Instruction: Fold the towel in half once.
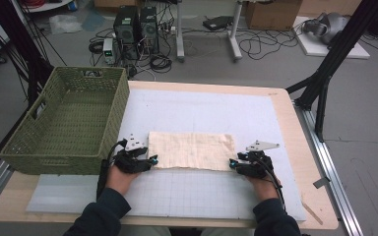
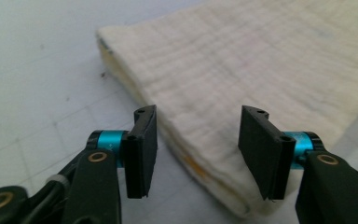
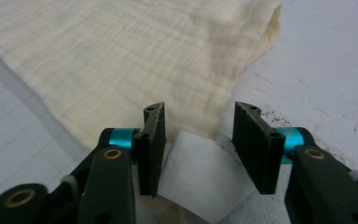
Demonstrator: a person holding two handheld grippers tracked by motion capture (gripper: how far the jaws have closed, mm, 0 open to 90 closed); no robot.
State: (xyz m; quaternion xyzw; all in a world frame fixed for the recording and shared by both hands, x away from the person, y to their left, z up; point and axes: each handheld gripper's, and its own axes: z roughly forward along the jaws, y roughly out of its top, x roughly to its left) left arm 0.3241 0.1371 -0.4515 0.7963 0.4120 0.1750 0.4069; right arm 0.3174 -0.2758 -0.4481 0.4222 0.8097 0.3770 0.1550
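item: my left tongs, released, jaws apart astride the near left corner of the folded cream muslin cloth. my right tongs, released at its near right corner, over a white tag. cloth flat on the white gridded mat, desk centre. beyond, left: green woven basket.

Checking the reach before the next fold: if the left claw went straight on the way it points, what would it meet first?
Most likely the folded cloth: the left claw stands open around the cloth's near corner, so that edge comes first, though depth is hard to judge.
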